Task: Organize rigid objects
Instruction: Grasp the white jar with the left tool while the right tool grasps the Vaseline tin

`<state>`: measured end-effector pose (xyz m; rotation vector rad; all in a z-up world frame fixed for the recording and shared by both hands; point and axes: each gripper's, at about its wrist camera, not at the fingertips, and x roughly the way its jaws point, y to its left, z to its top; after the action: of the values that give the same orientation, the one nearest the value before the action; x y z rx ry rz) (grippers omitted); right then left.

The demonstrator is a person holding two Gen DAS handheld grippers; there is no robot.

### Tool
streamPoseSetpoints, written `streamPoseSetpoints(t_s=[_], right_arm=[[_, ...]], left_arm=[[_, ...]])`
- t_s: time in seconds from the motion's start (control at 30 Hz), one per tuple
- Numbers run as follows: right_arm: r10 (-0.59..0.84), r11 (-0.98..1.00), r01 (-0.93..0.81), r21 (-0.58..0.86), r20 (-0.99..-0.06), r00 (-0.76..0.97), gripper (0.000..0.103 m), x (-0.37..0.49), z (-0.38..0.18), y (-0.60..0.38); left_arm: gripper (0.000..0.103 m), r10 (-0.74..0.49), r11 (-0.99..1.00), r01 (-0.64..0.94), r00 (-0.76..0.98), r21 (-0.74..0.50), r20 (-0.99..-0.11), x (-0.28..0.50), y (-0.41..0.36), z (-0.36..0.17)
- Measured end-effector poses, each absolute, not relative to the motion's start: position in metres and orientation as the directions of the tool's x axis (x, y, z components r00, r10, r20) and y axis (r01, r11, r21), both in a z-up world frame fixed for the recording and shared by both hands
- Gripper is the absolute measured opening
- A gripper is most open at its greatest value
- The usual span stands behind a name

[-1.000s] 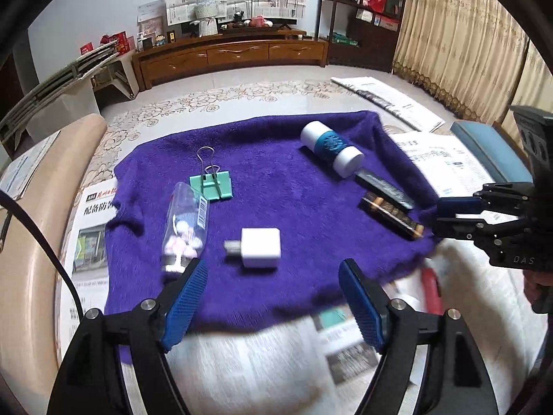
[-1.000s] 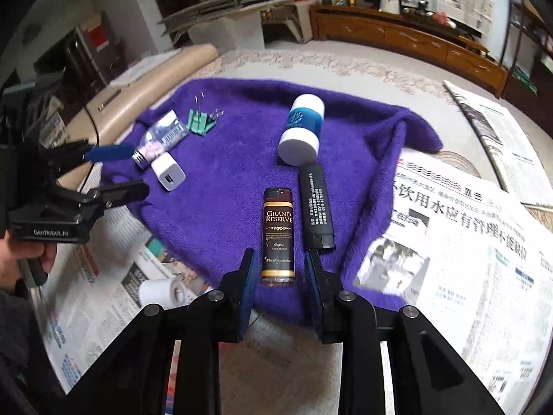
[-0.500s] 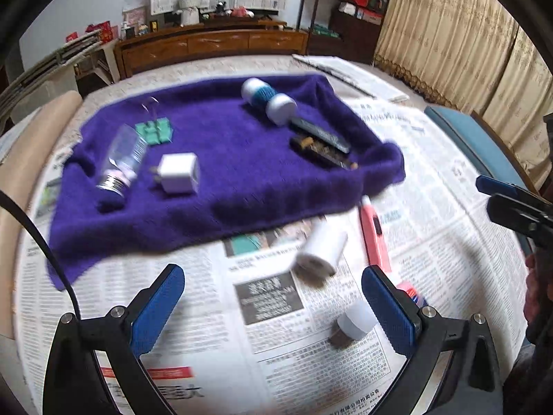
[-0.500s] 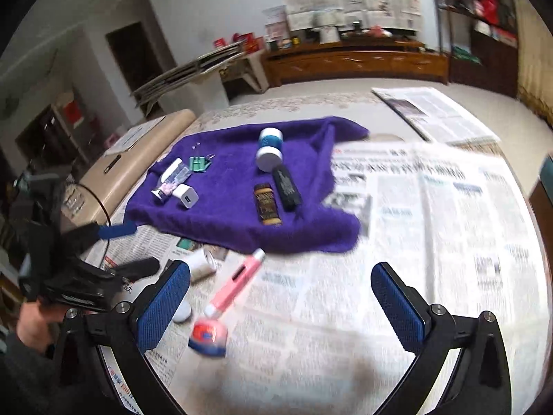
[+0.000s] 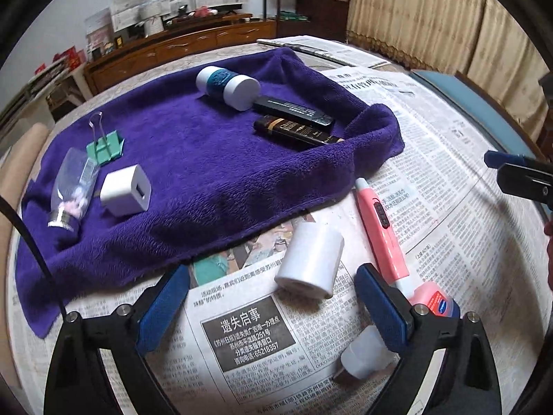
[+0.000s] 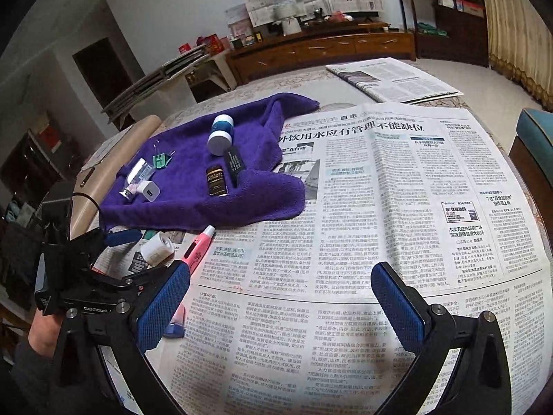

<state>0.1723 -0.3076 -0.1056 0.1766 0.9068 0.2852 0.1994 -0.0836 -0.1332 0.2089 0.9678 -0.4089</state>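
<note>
A purple towel (image 5: pixel 207 159) holds a white-and-teal jar (image 5: pixel 228 88), a black tube (image 5: pixel 293 112), a dark Grand Reserve bottle (image 5: pixel 297 132), a green binder clip (image 5: pixel 105 147), a clear vial (image 5: pixel 74 186) and a white charger cube (image 5: pixel 126 191). On the newspaper lie a white roll (image 5: pixel 311 266), a pink pen-like device (image 5: pixel 380 228), a pink-capped tub (image 5: pixel 433 299) and a small white bottle (image 5: pixel 363 352). My left gripper (image 5: pixel 273 304) is open, just short of the white roll. My right gripper (image 6: pixel 280 307) is open and empty above bare newspaper; it also shows in the left wrist view (image 5: pixel 518 176).
Newspaper (image 6: pixel 397 207) covers the round table. A blue-cushioned chair (image 6: pixel 535 138) stands at the right edge. A beige roll (image 6: pixel 110 169) lies along the left edge. A wooden cabinet (image 6: pixel 321 48) stands far behind.
Both grippers pulled back from the towel and opened wide. The right one let go of the dark bottle. The left one then dropped closer to the white roll.
</note>
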Motion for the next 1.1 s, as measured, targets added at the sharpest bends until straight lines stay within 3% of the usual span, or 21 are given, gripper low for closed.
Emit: streamPoseSetpoints(t_s=[0.13,0.2,0.27,0.3,0.8,1.1], right_arm=[[0.312,0.95,-0.178,0.257,-0.76,0.57,0.103,0.172,-0.109,-0.304],[0.308,0.951,-0.19,0.243,-0.764,0.567,0.103,0.171,-0.11,-0.301],[0.312,0.95,-0.199,0.242,-0.764,0.564,0.103,0.17,-0.11,-0.299],[0.313,0.949,-0.201,0.241,-0.766,0.562,0.103,0.17,-0.11,-0.298],[0.334,0.918,-0.364,0.155,-0.799,0.501,0.103,0.152,-0.119,-0.233],[0.236,0.922,-0.387,0.024,-0.826,0.511,0.102,0.133,-0.134,-0.193]], left_arm=[[0.084,-0.259,0.898,0.441,0.508,-0.01,-0.822,0.197,-0.082,-0.13],[0.056,-0.266,0.899,0.438,0.519,-0.015,-0.812,0.198,-0.081,-0.127],[0.042,-0.267,0.9,0.436,0.523,-0.016,-0.809,0.198,-0.08,-0.125],[0.029,-0.27,0.897,0.441,0.522,-0.016,-0.809,0.197,-0.08,-0.125],[0.028,-0.25,0.933,0.359,0.579,-0.033,-0.776,0.158,-0.04,-0.099],[0.028,-0.262,0.943,0.324,0.59,-0.073,-0.764,0.139,-0.014,-0.093]])
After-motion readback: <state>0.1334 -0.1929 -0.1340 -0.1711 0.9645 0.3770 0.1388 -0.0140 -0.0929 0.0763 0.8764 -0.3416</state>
